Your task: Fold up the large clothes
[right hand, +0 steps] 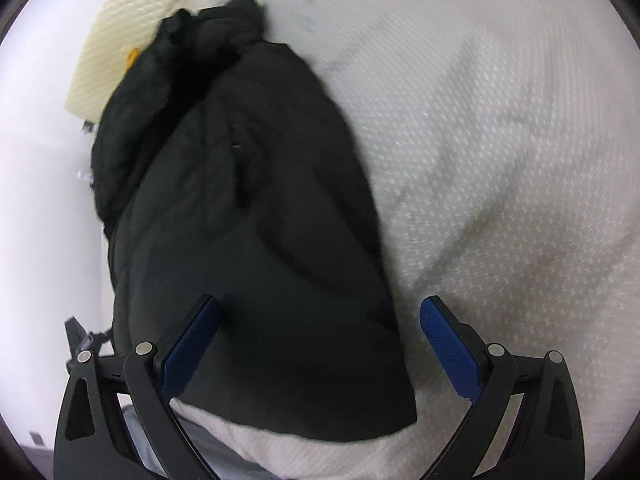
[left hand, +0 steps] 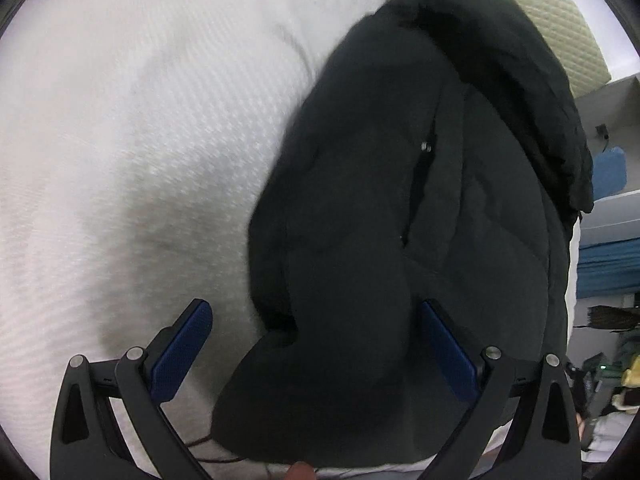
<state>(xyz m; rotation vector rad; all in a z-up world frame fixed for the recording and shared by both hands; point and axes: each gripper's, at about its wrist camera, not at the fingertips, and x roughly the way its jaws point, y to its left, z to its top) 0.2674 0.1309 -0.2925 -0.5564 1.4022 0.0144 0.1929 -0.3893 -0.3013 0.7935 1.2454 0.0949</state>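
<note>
The left gripper [left hand: 316, 344] is seen spread wide, its ridged blue pads [left hand: 182, 354] pinching nothing; between them the rounded near end of a black padded jacket [left hand: 360, 208] is spanned, though contact cannot be made out. The right gripper [right hand: 320, 344] is likewise held spread and empty, with the jacket's near hem between and just beyond its fingers. The jacket is laid lengthwise away from both tongs as a long, soft, matte bundle, with puffed folds and a small metal snap [left hand: 425, 146] visible; its far end is bunched and blurred. Beneath it a white bedcover [right hand: 500, 160] with a woven dotted texture is spread. Farthest off, a cream quilted cushion [left hand: 560, 32] is partly hidden, and blue shelving [left hand: 608, 256] is cut off at the edge.
</note>
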